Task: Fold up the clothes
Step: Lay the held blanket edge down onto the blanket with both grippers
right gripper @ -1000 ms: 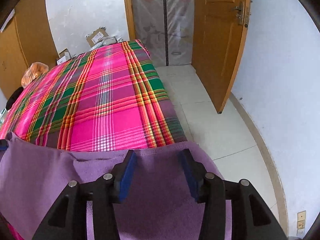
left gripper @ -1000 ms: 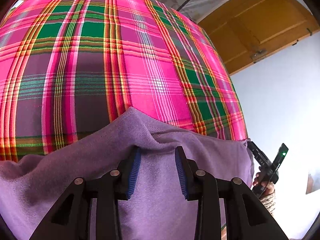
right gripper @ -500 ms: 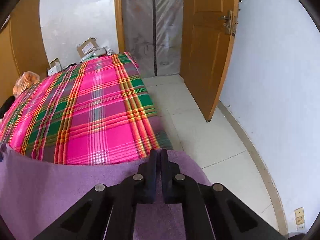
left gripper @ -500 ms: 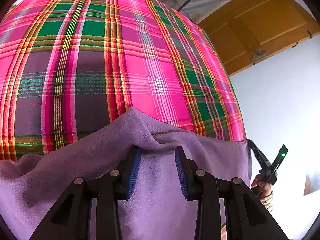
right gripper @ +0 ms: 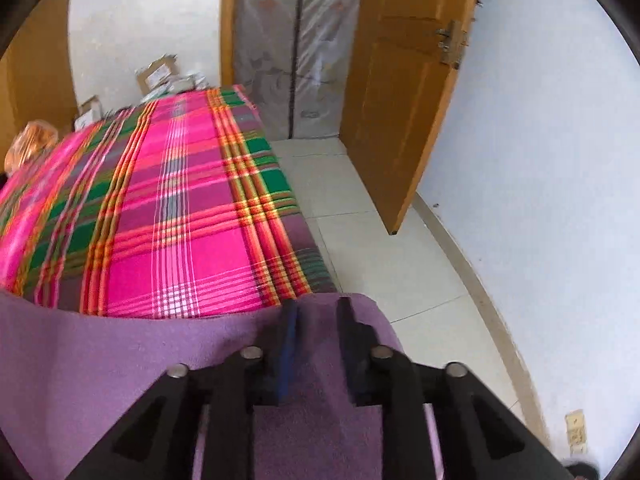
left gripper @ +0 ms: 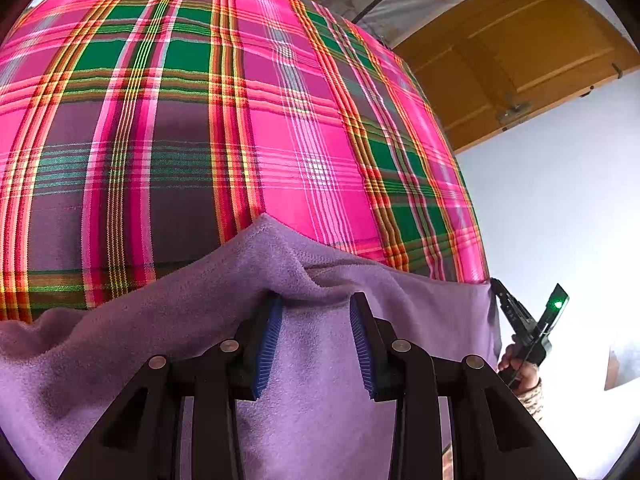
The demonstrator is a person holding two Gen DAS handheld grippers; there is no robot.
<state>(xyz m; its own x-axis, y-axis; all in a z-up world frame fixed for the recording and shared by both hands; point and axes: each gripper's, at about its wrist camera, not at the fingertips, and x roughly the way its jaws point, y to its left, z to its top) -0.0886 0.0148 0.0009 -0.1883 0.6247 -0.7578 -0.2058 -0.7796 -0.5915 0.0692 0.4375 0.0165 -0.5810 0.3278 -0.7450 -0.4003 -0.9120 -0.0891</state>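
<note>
A purple fleece garment [left gripper: 320,364] lies over the near edge of a bed with a pink and green plaid cover [left gripper: 200,120]. My left gripper [left gripper: 316,304] rests on it, blue pads apart, and a raised fold of the fleece bunches at its tips without being pinched. In the right wrist view the same purple garment [right gripper: 120,360] fills the bottom, at the corner of the plaid cover [right gripper: 168,220]. My right gripper [right gripper: 317,308] sits over the garment's right end. Its jaws are opening, with fleece in the gap and no pad pressing on it.
A hand [left gripper: 520,372] holding the other gripper shows at the garment's right corner. An open wooden door [right gripper: 400,100], tiled floor [right gripper: 380,240] and white wall [right gripper: 540,200] lie to the right of the bed. Cardboard boxes [right gripper: 156,74] and an orange bag [right gripper: 32,144] sit beyond it.
My right gripper went from wide apart to fully shut half a second ago and now stands partly apart again; its view tipped a little. The left gripper and the fold have not moved.
</note>
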